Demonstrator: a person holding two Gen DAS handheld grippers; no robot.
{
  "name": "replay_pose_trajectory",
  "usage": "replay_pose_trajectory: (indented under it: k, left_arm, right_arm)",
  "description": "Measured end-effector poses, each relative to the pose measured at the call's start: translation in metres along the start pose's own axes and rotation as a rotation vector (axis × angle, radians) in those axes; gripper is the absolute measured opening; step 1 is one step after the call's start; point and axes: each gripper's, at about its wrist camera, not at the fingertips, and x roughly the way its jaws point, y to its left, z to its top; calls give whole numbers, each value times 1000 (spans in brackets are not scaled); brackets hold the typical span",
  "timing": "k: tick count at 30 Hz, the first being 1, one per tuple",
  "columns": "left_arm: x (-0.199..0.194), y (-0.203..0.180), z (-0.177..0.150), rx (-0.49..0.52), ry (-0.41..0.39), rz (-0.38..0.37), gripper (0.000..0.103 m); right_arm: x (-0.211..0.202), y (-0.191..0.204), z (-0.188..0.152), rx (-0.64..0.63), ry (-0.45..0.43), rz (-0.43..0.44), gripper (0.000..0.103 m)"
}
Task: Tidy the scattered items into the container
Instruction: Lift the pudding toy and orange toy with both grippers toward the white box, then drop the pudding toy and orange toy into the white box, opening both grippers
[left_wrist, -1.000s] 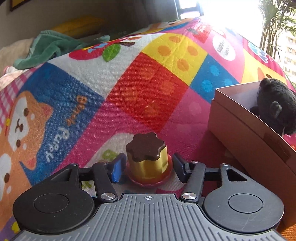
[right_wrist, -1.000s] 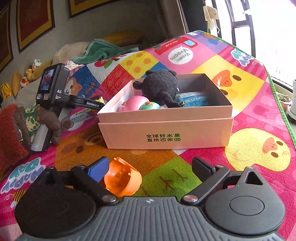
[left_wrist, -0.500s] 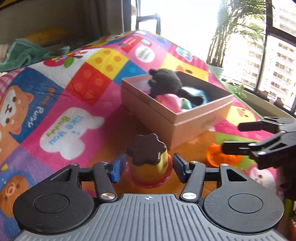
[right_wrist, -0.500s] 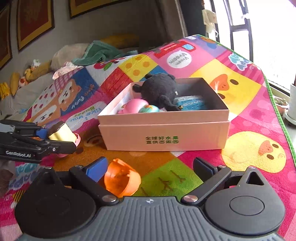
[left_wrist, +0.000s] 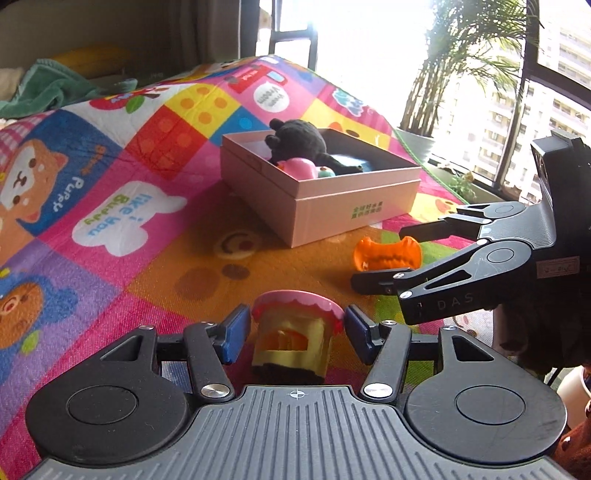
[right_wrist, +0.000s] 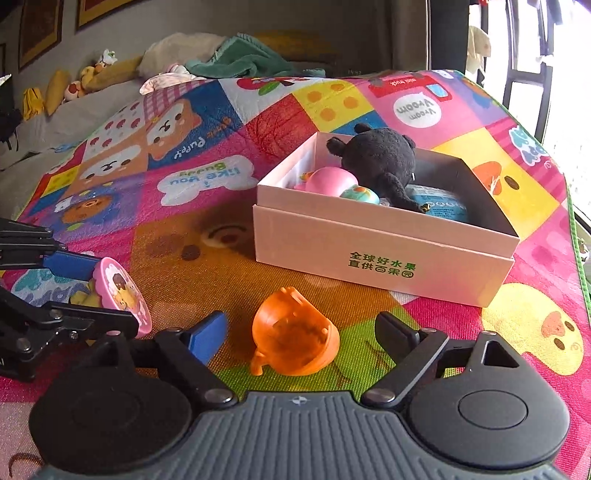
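My left gripper (left_wrist: 295, 334) is shut on a yellow pudding toy (left_wrist: 293, 339) with a pink base, held tipped over above the mat; it also shows in the right wrist view (right_wrist: 118, 295). My right gripper (right_wrist: 301, 332) is open around an orange toy shell (right_wrist: 293, 334) lying on the mat, fingers not touching it. The shell also shows in the left wrist view (left_wrist: 386, 253). The pink box (right_wrist: 373, 254) stands beyond it, holding a black plush (right_wrist: 380, 158), a pink ball (right_wrist: 330, 181) and a blue packet (right_wrist: 439, 205).
A colourful play mat (right_wrist: 207, 273) covers the floor. A green towel (right_wrist: 240, 59) and soft toys (right_wrist: 85, 77) lie at the far edge. A window and potted plant (left_wrist: 454, 74) are to the right.
My left gripper has rotated, so the pudding toy now hangs upside down with its pink base up. My right gripper has moved closer, with the orange shell now between its fingers.
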Motion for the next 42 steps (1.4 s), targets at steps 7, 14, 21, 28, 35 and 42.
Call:
replay_pose_trajectory:
  k: [7,14,21,28,35,42]
  left_arm:
    - [6,1,-4,-6,22,4,72]
    - [9,-4,-5,2,47,22,79]
    - [11,-8,-4,3,68,72,73]
    - [11,-18,-1,33,77,81,59]
    - [-6,-43,6,114,43,35,57]
    - [-19,-71,60,220,-100,15,57]
  right_arm:
    - [-4,2,-3,-20,-7,-22,89]
    - [-4,4,-1,-18,36,3,49]
    - [-42,-3,-6,-6,-12,-6,49]
    - [-89,-15,-9,2,-84,-47,49]
    - [-119,-34,-13,30,-139,-84,49]
    - [-134,-52,-15,52,-176,-101,49]
